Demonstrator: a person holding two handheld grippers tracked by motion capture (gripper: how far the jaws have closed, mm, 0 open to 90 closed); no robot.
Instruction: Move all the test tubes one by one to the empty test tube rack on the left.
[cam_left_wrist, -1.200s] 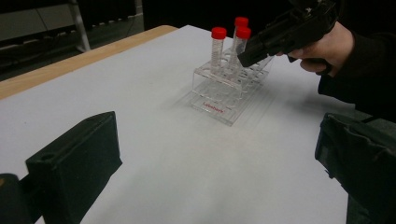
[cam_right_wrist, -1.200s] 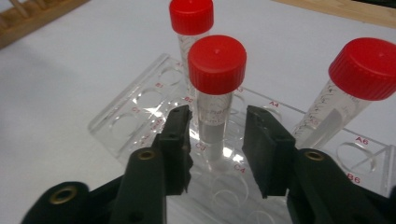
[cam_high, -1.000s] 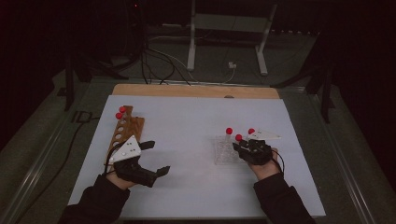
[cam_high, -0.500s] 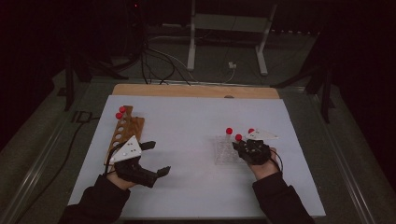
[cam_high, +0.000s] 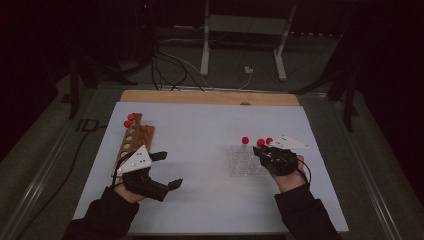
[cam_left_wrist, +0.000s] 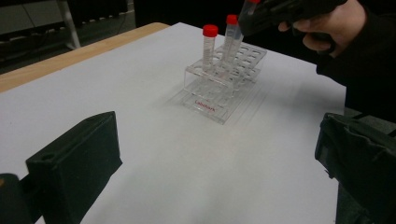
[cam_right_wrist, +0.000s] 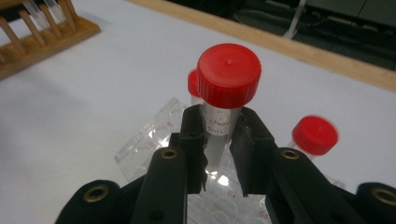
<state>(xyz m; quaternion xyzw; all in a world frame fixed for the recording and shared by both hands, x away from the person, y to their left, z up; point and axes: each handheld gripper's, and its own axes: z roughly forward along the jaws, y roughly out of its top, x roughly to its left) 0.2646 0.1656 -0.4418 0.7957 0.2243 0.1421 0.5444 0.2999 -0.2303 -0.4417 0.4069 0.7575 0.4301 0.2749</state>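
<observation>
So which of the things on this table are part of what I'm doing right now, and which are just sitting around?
In the job:
- right tool, shut on the red-capped tube
- clear plastic rack under it, with two more capped tubes
- wooden rack, holding other red-capped tubes

Lying about:
- left tool, open and holding nothing
- cables and metal stand on the floor behind the table

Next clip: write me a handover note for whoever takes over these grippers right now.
Right gripper: shut on a red-capped tube, held above the clear rack.
Left gripper: open, holding nothing, beside the wooden rack.
Things: two more capped tubes stand in the clear rack; the wooden rack has red-capped tubes at its far end.
Done: one tube gripped.
Left: probably carry it to the wooden rack, then move the others; direction of transfer is a guess.
</observation>
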